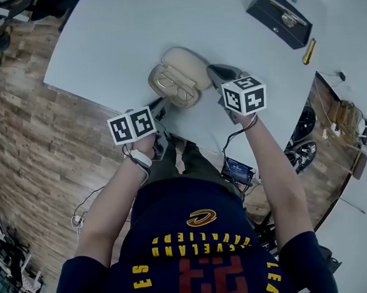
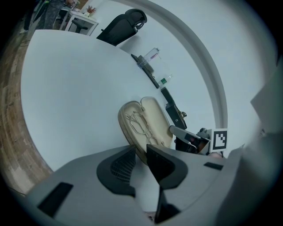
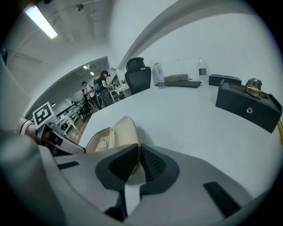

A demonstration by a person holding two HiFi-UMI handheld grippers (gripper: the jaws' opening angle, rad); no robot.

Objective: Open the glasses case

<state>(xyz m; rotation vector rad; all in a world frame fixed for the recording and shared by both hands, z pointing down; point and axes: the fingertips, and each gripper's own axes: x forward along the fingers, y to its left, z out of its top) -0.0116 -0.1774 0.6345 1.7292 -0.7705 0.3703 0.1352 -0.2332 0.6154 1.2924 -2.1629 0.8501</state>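
Observation:
The beige glasses case lies open on the white table, with thin gold-rimmed glasses in its base. In the left gripper view the near rim of the base runs in between the pads, and my left gripper is shut on it. On the other side my right gripper has its jaws nearly together, with the edge of the raised lid pinched between them. From above, the left gripper sits at the case's near-left end and the right gripper at its right side.
A black box with a gold clasp stands far right on the table, with a small gold object beside it. A keyboard, bottles and an office chair are at the far side. The table's edge and wooden floor lie left.

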